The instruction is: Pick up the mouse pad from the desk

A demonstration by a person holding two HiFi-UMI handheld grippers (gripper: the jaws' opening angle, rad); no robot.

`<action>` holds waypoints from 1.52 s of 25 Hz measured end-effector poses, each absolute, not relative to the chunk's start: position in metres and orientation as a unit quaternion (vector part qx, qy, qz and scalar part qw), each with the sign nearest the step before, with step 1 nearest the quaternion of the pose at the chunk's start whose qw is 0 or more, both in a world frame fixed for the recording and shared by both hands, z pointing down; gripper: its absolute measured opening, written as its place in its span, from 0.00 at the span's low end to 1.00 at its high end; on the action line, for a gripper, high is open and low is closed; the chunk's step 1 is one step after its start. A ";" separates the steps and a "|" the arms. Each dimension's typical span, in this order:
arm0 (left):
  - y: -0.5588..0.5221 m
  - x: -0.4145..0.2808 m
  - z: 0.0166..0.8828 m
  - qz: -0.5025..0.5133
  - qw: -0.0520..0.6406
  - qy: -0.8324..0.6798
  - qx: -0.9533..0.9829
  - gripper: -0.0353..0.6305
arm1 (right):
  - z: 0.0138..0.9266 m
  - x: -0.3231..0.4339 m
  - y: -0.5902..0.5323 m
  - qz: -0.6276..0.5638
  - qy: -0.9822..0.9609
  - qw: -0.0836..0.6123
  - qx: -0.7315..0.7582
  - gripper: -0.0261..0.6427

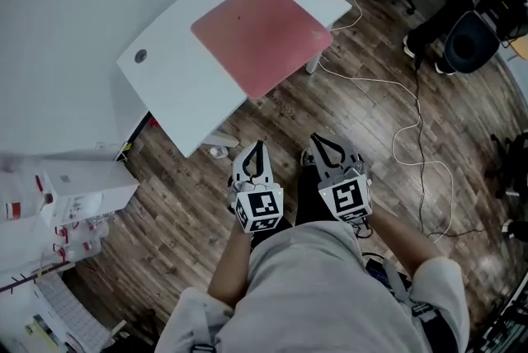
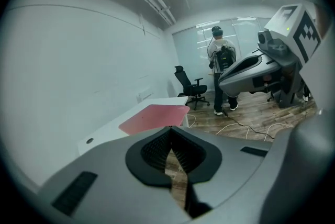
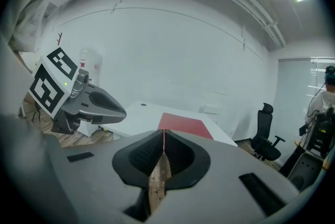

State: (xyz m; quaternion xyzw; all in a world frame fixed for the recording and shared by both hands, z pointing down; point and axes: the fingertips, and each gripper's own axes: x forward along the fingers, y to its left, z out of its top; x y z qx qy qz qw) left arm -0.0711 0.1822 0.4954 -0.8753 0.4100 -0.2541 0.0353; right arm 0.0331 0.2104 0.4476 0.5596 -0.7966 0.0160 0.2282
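Nearest, the left gripper (image 1: 254,147) and the right gripper (image 1: 323,141) are held side by side above the wooden floor (image 1: 181,203), each clenched with nothing gripped. Farther ahead, well apart from both, the red mouse pad (image 1: 262,34) is seen lying flat on the white desk (image 1: 177,87).

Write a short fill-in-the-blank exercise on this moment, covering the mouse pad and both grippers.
1. The red mouse pad lies flat on the white ____.
2. The left gripper and the right gripper both have their jaws ____, with nothing between them.
3. Both grippers are held over the ____ floor, short of the pad.

Missing words: desk; shut; wooden.
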 end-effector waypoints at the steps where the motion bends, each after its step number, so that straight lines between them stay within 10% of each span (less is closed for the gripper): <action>1: 0.172 -0.067 0.500 -0.261 0.029 0.415 -0.871 0.07 | 0.451 0.040 0.199 0.017 -0.800 0.226 0.555 0.10; 24: 0.072 -0.008 0.616 -0.488 0.111 0.423 -0.755 0.08 | 0.596 0.158 0.089 0.017 -0.803 0.363 0.472 0.10; 33: 0.030 -0.008 0.666 -0.535 0.120 0.413 -0.727 0.30 | 0.634 0.186 0.047 -0.088 -0.764 0.445 0.460 0.10; 38: 0.021 -0.001 0.695 -0.553 0.190 0.384 -0.715 0.35 | 0.664 0.205 0.009 -0.153 -0.717 0.511 0.449 0.32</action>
